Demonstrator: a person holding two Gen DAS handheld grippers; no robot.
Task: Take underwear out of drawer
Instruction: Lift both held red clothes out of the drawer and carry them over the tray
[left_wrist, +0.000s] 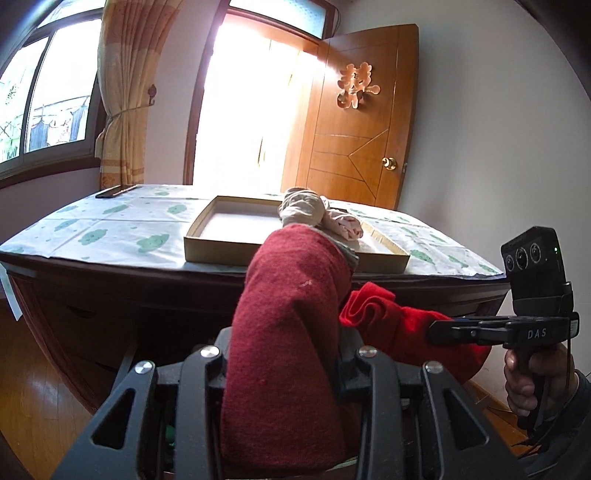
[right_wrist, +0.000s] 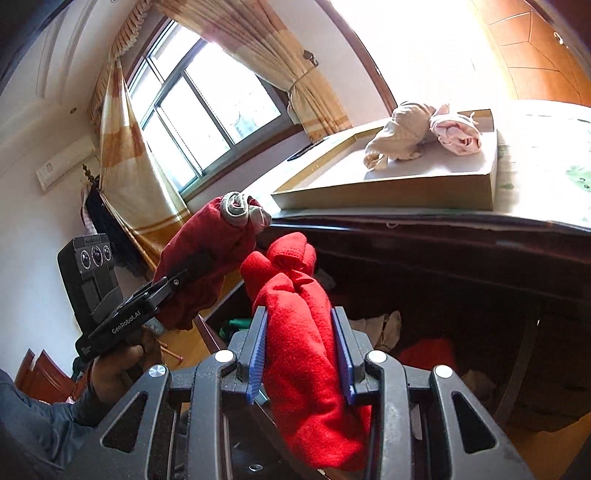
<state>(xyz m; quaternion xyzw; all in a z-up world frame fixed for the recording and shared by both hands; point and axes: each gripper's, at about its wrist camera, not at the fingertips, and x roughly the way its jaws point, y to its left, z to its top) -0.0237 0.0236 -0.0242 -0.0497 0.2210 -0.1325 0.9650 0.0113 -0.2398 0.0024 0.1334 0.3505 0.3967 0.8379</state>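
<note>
My left gripper (left_wrist: 284, 343) is shut on a dark red rolled underwear (left_wrist: 288, 295) with a grey waistband end, held up in front of the dresser. Beside it, my right gripper (right_wrist: 299, 314) is shut on a bright red rolled underwear (right_wrist: 295, 354), squeezed between its blue pads (right_wrist: 258, 350). Each view shows the other gripper too: the right gripper (left_wrist: 434, 332) with the bright red roll (left_wrist: 384, 314), the left gripper (right_wrist: 181, 275) with the dark red roll (right_wrist: 210, 247). Below lies the open drawer (right_wrist: 443, 280) with more clothes.
On the dresser top (left_wrist: 110, 225) stands a shallow cardboard box (left_wrist: 221, 251) holding a beige roll (left_wrist: 299, 210) and a pink roll (left_wrist: 345, 227). A dark flat object (left_wrist: 114, 192) lies at the back left. An open wooden door (left_wrist: 354, 118) stands behind.
</note>
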